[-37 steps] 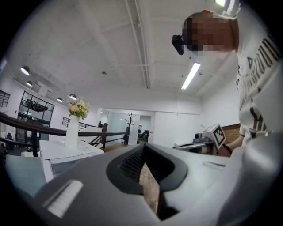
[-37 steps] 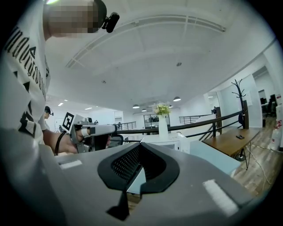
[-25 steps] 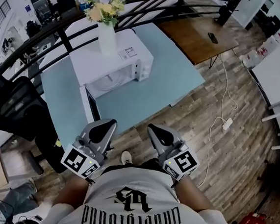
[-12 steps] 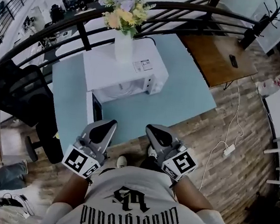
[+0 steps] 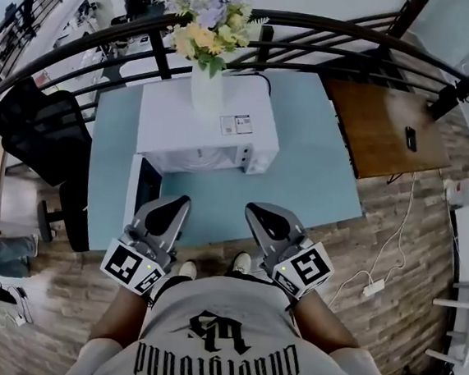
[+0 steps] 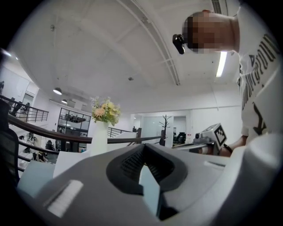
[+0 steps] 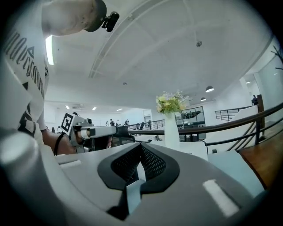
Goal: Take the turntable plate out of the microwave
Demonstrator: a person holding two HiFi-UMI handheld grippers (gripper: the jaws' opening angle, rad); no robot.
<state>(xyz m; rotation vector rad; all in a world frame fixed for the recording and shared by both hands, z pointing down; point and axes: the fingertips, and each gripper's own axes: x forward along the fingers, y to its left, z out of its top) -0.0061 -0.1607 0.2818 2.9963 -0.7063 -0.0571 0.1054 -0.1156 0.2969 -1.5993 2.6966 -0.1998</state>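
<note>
Currently I log: left hand-held gripper (image 5: 173, 204) and right hand-held gripper (image 5: 261, 214), both closed, empty, lower centre. White microwave (image 5: 199, 121), door open, upper centre on blue counter (image 5: 302, 173); turntable plate I cannot make out from above.

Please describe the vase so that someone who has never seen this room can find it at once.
Find the light blue table beside the curved black railing; a white microwave stands on it. The vase stands upright on the microwave's top, tall, white, the only thing there holding yellow and pale flowers.
</note>
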